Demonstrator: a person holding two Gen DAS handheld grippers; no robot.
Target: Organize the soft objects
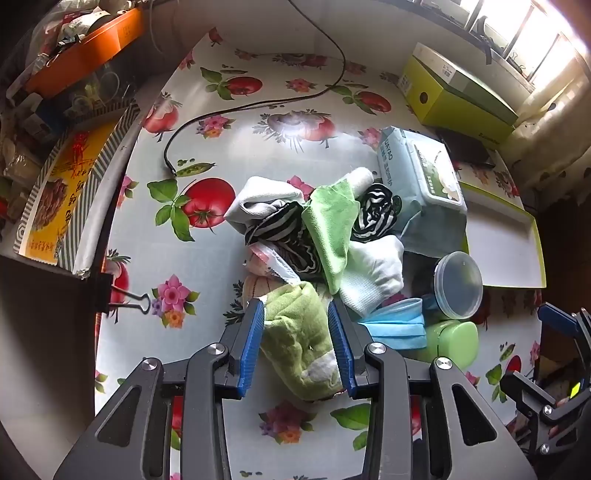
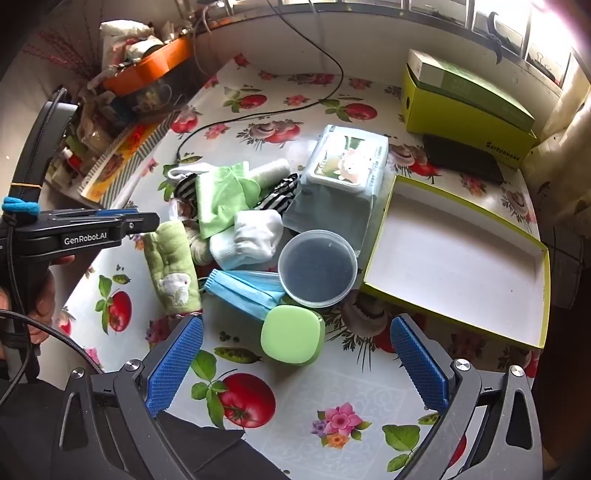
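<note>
Straddling the green towel roll (image 1: 299,339), the left tool (image 1: 296,308) reads "GenRobot.AI", pads touching its sides. The right tool (image 2: 295,350) hangs spread above the table (image 2: 295,413); ahead, a box (image 2: 469,107) reads "SAMSUNG".

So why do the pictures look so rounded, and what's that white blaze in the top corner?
Both views come through fisheye lenses, so the table edges bow and the corners go dark. In the left wrist view, the window at top right is blown out white, and glare washes the tablecloth. In the right wrist view, the same window flares, while the open box tray stays evenly lit.
</note>
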